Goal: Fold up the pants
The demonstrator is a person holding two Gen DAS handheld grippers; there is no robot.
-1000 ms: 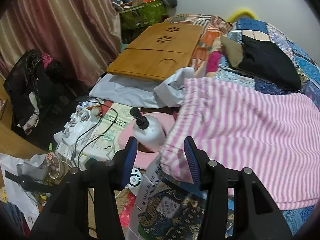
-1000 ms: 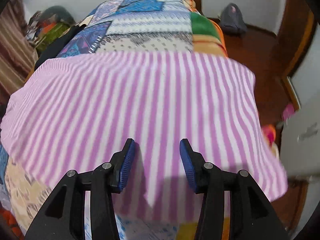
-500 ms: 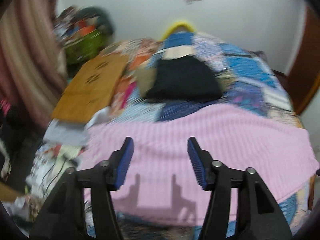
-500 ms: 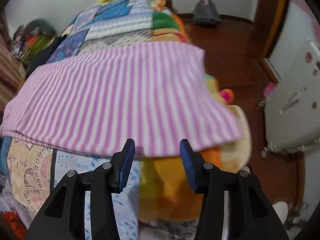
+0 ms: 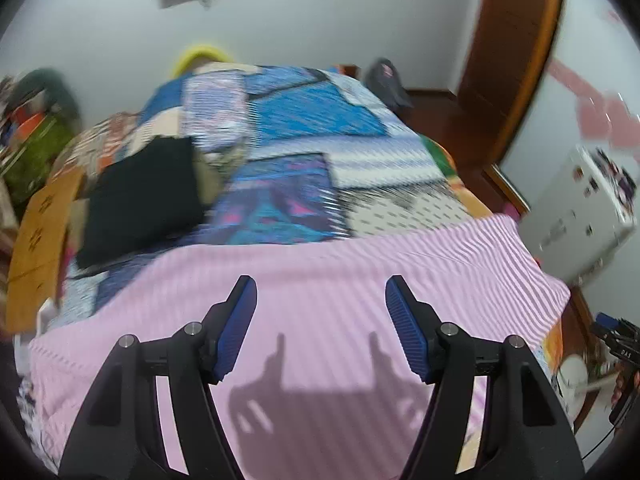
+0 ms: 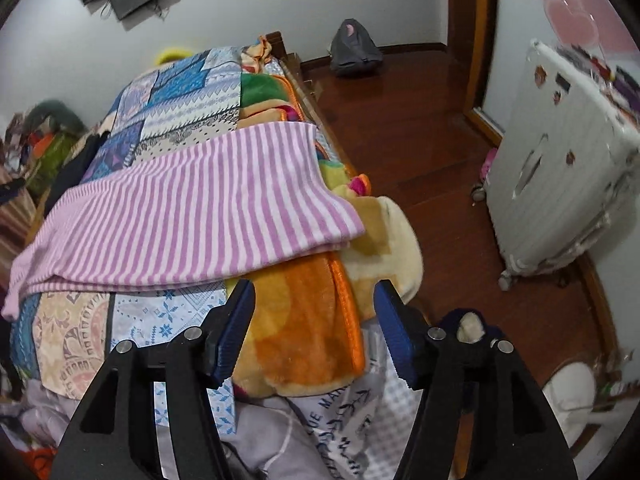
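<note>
Across the bed, striped pants lie folded beyond both gaping, empty jaws.

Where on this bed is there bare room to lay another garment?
The patchwork quilt beyond the striped pants, right of the black garment, is bare. The near end is crowded: orange blanket and loose bedding.

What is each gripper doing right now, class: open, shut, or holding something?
Left gripper: open, jaws just widened, holding nothing, above the striped pants.
Right gripper: open, jaws just widened, holding nothing.
</note>
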